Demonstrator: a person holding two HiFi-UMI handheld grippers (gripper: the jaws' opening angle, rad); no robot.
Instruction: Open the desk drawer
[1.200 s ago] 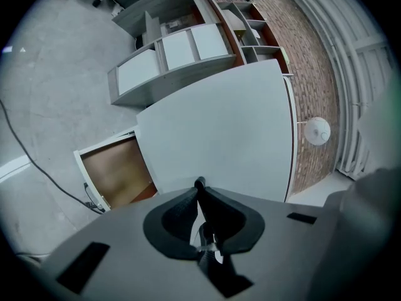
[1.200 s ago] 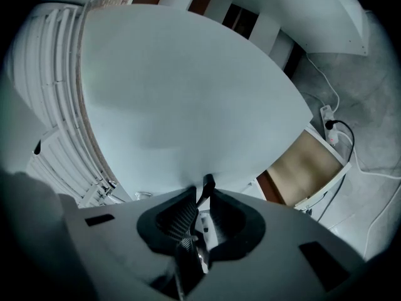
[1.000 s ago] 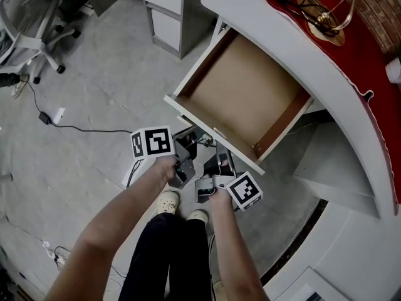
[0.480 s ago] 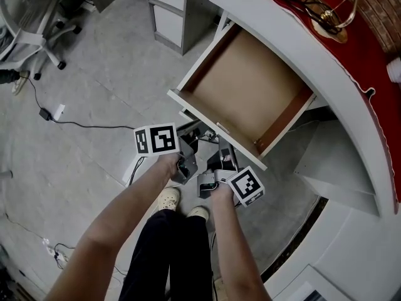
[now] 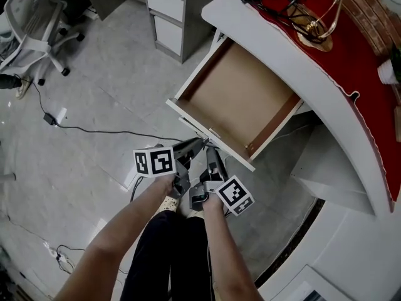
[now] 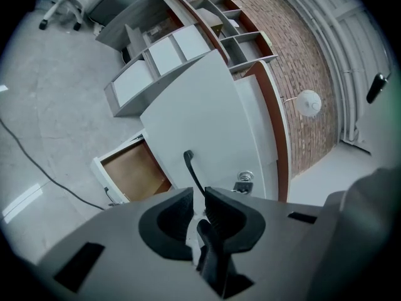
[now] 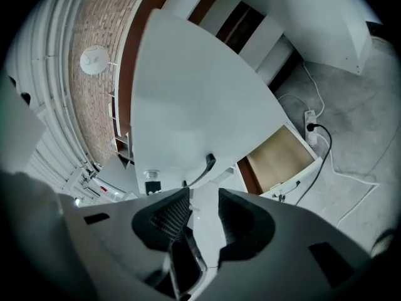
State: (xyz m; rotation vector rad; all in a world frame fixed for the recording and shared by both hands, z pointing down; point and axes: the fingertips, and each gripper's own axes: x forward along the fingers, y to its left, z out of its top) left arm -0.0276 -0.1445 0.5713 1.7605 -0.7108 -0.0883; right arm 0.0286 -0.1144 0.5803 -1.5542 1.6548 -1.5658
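Note:
The desk drawer [image 5: 235, 99] stands pulled far out of the white desk [image 5: 282, 49], its brown inside bare. It also shows in the left gripper view [image 6: 135, 174] and the right gripper view [image 7: 282, 158]. Both grippers hover just in front of the drawer's white front panel [image 5: 188, 119], near its small handle [image 5: 214, 133]. My left gripper [image 5: 194, 144] [image 6: 199, 196] has a narrow gap between its jaws with nothing in it. My right gripper [image 5: 213, 155] [image 7: 203, 196] is opening its jaws, and nothing is gripped between them.
A grey drawer cabinet [image 5: 166, 11] stands left of the desk and an office chair [image 5: 31, 24] at the far left. A black cable [image 5: 94, 129] runs over the floor. A red cloth [image 5: 338, 55] with a lamp base and glasses covers the desk top.
The right gripper's jaws have spread apart. Both hands have shifted a little in front of the drawer and stand closer together. The drawer stays pulled out.

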